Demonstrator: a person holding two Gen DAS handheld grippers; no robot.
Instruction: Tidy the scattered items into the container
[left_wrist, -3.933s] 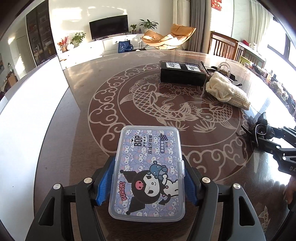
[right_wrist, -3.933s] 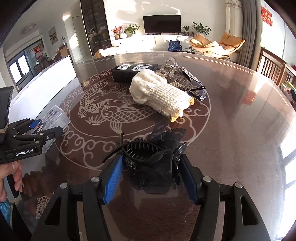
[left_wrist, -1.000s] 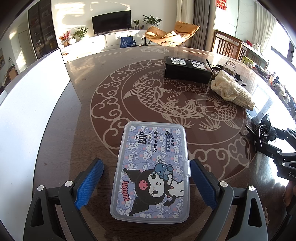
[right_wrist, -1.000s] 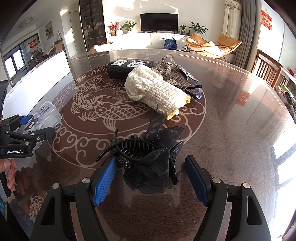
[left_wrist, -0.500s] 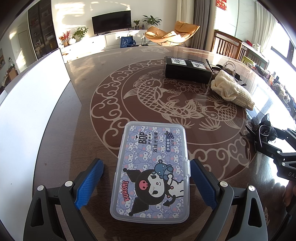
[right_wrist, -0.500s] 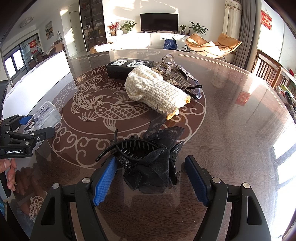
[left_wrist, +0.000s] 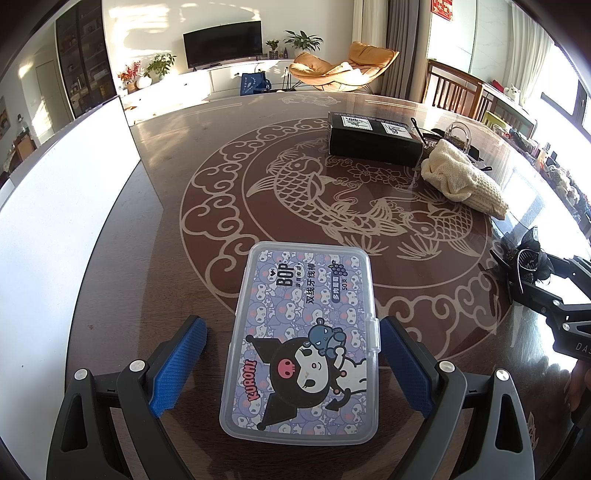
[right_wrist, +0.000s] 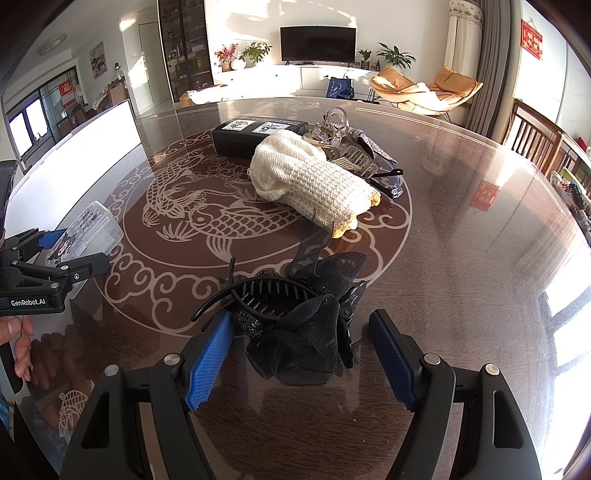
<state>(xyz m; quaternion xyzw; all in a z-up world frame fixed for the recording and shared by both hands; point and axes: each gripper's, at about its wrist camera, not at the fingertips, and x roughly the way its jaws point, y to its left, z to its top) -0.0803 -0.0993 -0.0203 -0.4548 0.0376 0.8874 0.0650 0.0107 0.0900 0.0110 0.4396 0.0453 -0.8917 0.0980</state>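
A clear plastic box with a Kuromi cartoon lid (left_wrist: 306, 343) lies flat on the brown table between the blue pads of my left gripper (left_wrist: 291, 336), which is open and not touching it. The box also shows in the right wrist view (right_wrist: 85, 232). A black hair claw with a fabric bow (right_wrist: 299, 321) lies between the pads of my right gripper (right_wrist: 301, 332), which is open around it. The claw also shows at the right of the left wrist view (left_wrist: 526, 258).
A cream knitted pouch (right_wrist: 314, 181) lies mid-table, with clear and rhinestone hair clips (right_wrist: 347, 147) behind it. A black rectangular box (right_wrist: 255, 134) sits further back. The table's left edge (left_wrist: 122, 206) is close by. Wooden chairs (right_wrist: 532, 129) stand at the right.
Both grippers were shut on their items 3.9 s ago and have opened since. Over the last second nothing has moved.
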